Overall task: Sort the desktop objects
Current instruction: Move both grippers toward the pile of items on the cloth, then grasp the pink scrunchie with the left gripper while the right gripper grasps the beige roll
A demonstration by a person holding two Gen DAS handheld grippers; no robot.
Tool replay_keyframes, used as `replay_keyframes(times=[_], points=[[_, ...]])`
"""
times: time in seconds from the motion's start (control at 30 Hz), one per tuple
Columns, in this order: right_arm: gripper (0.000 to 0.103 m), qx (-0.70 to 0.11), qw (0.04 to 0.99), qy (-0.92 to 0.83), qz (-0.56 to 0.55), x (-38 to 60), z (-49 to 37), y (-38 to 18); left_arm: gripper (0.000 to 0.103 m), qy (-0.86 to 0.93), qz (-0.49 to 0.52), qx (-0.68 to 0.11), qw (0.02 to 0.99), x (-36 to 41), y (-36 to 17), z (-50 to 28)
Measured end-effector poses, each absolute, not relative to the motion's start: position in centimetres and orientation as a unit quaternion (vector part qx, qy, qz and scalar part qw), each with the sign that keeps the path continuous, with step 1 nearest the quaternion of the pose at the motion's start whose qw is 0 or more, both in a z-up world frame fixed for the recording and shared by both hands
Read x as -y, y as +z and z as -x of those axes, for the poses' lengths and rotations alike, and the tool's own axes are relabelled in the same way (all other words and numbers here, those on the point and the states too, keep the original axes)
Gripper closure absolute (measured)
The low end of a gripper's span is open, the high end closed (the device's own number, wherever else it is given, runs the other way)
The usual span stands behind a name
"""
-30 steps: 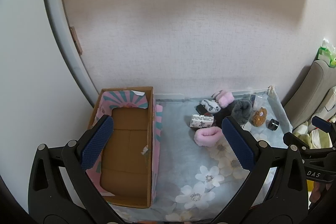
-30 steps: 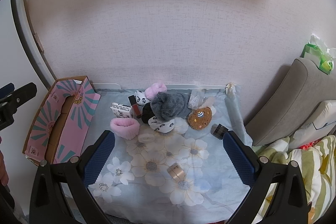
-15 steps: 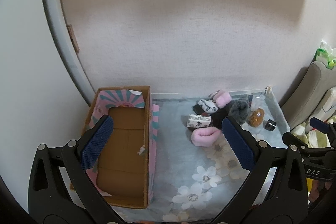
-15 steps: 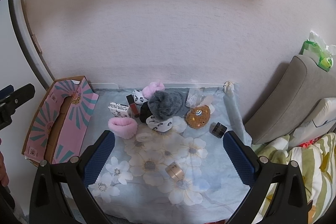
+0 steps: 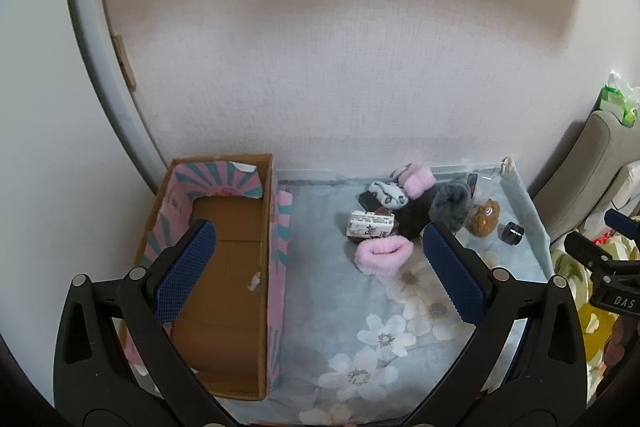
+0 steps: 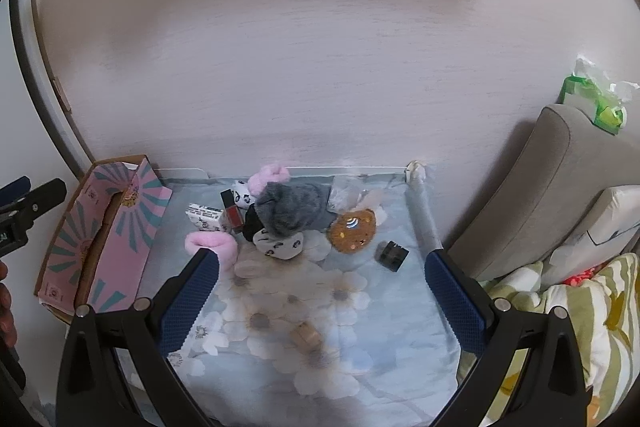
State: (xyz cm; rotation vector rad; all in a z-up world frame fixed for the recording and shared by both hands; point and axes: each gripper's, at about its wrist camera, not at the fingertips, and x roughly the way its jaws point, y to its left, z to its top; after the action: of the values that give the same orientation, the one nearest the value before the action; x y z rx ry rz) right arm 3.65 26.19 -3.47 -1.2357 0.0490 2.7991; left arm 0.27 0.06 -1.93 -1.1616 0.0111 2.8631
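An open cardboard box (image 5: pixel 224 291) with pink and teal flaps (image 6: pixel 120 227) lies at the left of the flowered cloth (image 5: pixel 360 327). A pile of small items sits at the back: a pink fluffy band (image 5: pixel 382 254), a patterned white box (image 5: pixel 370 223), a grey fluffy thing (image 6: pixel 288 207), a brown plush (image 6: pixel 352 231), a black cube (image 6: pixel 391 254) and a small gold roll (image 6: pixel 306 335). My left gripper (image 5: pixel 316 271) is open and empty, high above box and cloth. My right gripper (image 6: pixel 320 291) is open and empty above the cloth's middle.
A wall runs behind the cloth. A grey cushion (image 6: pixel 560 187) with a green packet (image 6: pixel 592 99) on top stands at the right, with striped bedding (image 6: pixel 580 307) below it. A white pipe (image 5: pixel 100 67) curves up at the left.
Both grippers have drawn back and up a little, so the box and the pile look smaller and farther. Nothing on the cloth has moved.
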Motion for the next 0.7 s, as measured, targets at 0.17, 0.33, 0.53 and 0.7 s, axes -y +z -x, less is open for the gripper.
replay_keyframes(times=[0.17,0.33,0.53,0.7], points=[[0.0,-0.019,0.033,0.912,0.408,-27.4,-3.9,-4.4,0.0,0.92,0.392,-0.005,0.029,-0.7,-4.2,0.3],[0.0,-0.022,0.011,0.902,0.431,-28.3,-4.4,-7.5,0.0,0.91,0.411,-0.015,0.045,-2.6,-8.1,1.5],[0.0,0.005,-0.029,0.88,0.473,-28.2,-4.7,-13.8,0.0,0.904,0.425,-0.028,0.046,-5.3,-14.4,4.5],[0.0,0.019,-0.061,0.866,0.496,-28.1,-4.5,-18.5,0.0,0.901,0.429,-0.044,0.05,-7.0,-19.1,7.2]])
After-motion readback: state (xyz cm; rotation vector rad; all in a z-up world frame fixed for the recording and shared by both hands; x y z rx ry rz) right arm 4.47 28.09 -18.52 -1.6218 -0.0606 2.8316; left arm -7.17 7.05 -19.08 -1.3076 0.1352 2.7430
